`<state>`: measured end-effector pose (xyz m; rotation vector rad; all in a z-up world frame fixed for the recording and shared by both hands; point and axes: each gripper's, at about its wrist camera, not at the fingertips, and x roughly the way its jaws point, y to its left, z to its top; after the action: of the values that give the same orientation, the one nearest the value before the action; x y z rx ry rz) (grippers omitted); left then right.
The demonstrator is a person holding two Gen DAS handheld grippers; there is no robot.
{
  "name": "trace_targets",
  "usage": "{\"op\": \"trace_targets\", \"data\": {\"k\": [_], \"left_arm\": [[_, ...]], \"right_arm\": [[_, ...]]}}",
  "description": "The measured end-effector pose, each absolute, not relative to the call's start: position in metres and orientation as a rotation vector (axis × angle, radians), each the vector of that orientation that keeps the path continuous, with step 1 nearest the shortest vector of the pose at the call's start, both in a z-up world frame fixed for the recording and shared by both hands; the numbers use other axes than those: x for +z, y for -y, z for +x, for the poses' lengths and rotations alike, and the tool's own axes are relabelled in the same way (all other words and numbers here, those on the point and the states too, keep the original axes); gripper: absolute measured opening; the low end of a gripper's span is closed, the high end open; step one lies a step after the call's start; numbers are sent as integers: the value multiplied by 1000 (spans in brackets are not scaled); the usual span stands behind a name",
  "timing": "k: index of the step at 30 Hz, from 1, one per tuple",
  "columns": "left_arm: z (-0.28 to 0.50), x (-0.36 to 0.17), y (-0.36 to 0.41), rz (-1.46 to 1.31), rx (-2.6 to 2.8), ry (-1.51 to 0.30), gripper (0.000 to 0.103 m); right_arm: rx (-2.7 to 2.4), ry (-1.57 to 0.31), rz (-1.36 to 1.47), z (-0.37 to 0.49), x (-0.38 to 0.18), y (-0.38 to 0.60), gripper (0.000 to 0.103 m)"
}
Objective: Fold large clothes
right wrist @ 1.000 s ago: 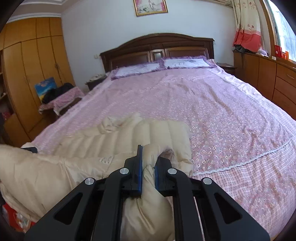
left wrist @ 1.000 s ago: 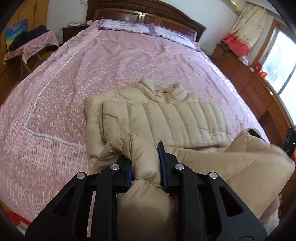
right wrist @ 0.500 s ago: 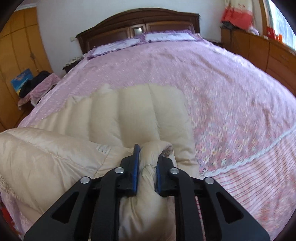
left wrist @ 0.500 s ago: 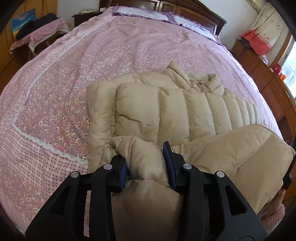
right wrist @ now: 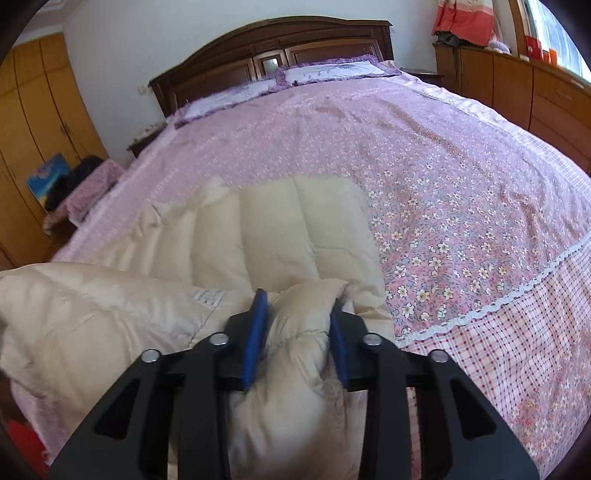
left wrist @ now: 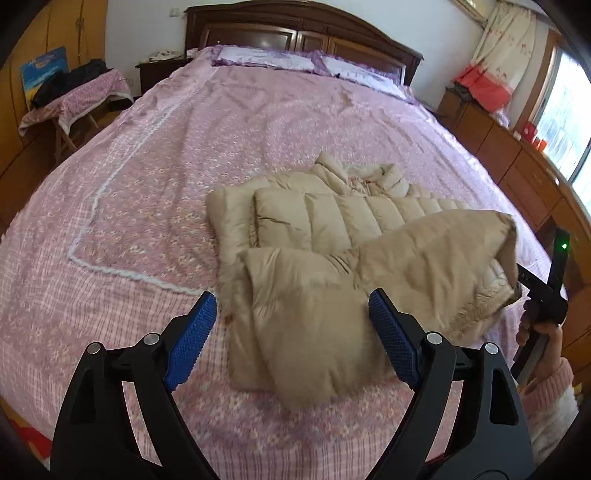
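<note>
A beige quilted down jacket (left wrist: 332,229) lies on the pink floral bed (left wrist: 221,129), collar toward the headboard, sleeves folded in, its lower part doubled up over the body. My left gripper (left wrist: 291,332) is open wide, its blue pads on either side of the jacket's near left corner without touching it. In the right wrist view my right gripper (right wrist: 299,325) has its jaws partly apart with a bunched fold of the jacket (right wrist: 280,236) still between the pads. The right gripper also shows at the jacket's far right corner in the left wrist view (left wrist: 543,295).
A wooden headboard (left wrist: 303,33) and two pillows (left wrist: 266,59) are at the far end. A cloth-covered stool with dark items (left wrist: 74,96) stands left of the bed. Wooden cabinets (left wrist: 517,162) line the right side. A wardrobe (right wrist: 33,122) stands at the left.
My left gripper opened and let go of the jacket corner, which now rests on the bed. My right gripper's jaws have widened around their fold. The lower part came down over the body.
</note>
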<state>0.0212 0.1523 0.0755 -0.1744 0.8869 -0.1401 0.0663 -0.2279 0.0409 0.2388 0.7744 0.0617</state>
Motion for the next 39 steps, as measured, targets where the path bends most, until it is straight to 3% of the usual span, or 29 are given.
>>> {"op": "trace_targets", "data": {"k": [3, 4, 5, 7, 15, 24, 27, 29, 30, 31, 33, 34, 36, 39], "left_arm": [[8, 80, -161, -193, -132, -874, 84], [4, 81, -161, -194, -131, -868, 84], [-1, 82, -162, -198, -135, -861, 84], [-9, 83, -162, -204, -142, -851, 84], [-25, 80, -157, -214, -170, -847, 84], [-10, 55, -143, -220, -136, -893, 84], [-7, 47, -141, -221, -116, -900, 84], [-4, 41, -142, -228, -112, -904, 77], [-3, 40, -143, -237, -116, -906, 62], [-2, 37, -145, -270, -140, -910, 40], [2, 35, -152, -347, -173, -934, 16], [2, 37, -154, -360, -173, -930, 11], [3, 47, -156, -355, -167, -901, 5], [8, 75, -164, -359, -138, -825, 5]], "right_arm": [[98, -750, 241, 54, 57, 231, 45], [111, -736, 239, 49, 63, 232, 52], [113, -714, 231, 42, 69, 233, 67], [142, -670, 208, 30, 80, 234, 75], [148, -669, 171, -3, 87, 242, 75], [146, -764, 217, 8, 55, 239, 75], [172, -781, 225, 12, 50, 235, 65], [185, -784, 222, 13, 48, 231, 52], [187, -786, 223, 15, 47, 231, 47], [187, -785, 226, 16, 48, 232, 37], [163, -767, 230, 16, 52, 235, 16], [151, -752, 238, 15, 55, 239, 6], [149, -712, 280, 13, 65, 247, 6], [132, -652, 294, 14, 84, 253, 5]]}}
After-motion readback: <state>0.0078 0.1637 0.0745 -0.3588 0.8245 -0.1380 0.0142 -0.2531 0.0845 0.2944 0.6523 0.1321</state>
